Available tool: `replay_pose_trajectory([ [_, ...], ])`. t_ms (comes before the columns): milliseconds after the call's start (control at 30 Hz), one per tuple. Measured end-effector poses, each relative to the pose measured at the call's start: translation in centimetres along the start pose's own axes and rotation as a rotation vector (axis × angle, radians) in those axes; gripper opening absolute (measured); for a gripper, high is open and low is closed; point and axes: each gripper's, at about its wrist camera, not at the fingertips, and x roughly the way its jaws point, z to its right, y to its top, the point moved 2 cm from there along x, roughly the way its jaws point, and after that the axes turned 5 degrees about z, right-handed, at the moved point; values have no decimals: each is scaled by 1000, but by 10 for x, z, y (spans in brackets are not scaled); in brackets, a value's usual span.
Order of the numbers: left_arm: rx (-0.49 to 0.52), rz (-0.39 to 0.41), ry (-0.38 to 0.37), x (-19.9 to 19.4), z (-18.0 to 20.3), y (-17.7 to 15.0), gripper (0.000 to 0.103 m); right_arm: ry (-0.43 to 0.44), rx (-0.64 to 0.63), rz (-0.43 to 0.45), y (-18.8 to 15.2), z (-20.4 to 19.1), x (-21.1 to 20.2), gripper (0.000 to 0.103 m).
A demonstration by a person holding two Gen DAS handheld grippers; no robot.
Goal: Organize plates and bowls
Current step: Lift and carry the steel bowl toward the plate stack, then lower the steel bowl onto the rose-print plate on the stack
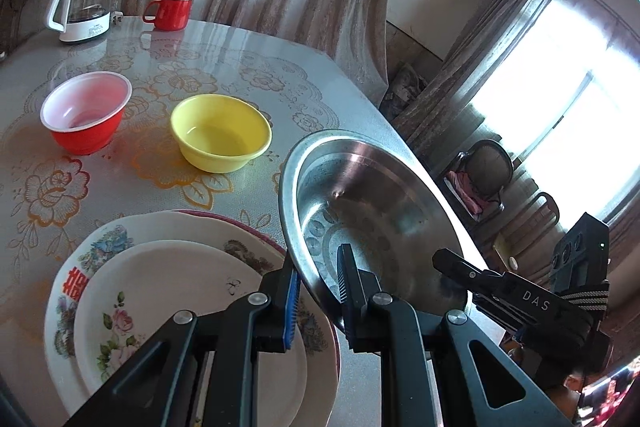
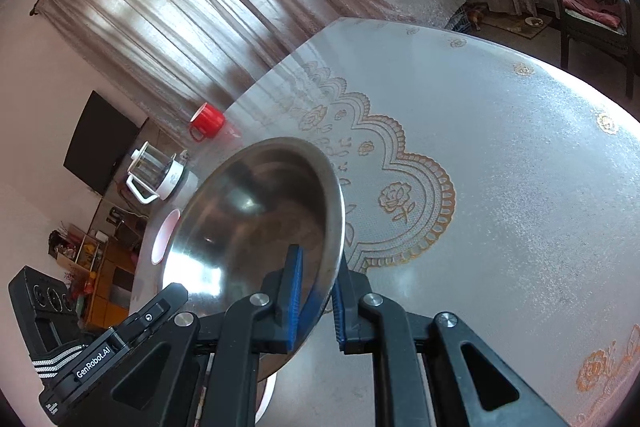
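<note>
With both the left gripper and right gripper pinching opposite rims of the tilted steel basin at lower centre, above the table, keep both fingers level and lower it evenly beside the stacked plates.
</note>
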Motion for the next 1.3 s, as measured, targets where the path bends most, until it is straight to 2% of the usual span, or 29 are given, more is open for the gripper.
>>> replay_pose_trajectory([
  [267,-56,38,14,-40,-32,-8,18,59,-68,-36,-18,-36,2,13],
  [733,-167,65,45,-91,-89,-37,18,128,-165,-165,-59,-83,21,13],
  [1133,-258,67,34,-101,-117,-54,16,125,-169,-286,-92,-91,45,18],
  [1300,-257,49,27,-95,-115,-59,16,119,-181,-279,-94,-89,42,18],
])
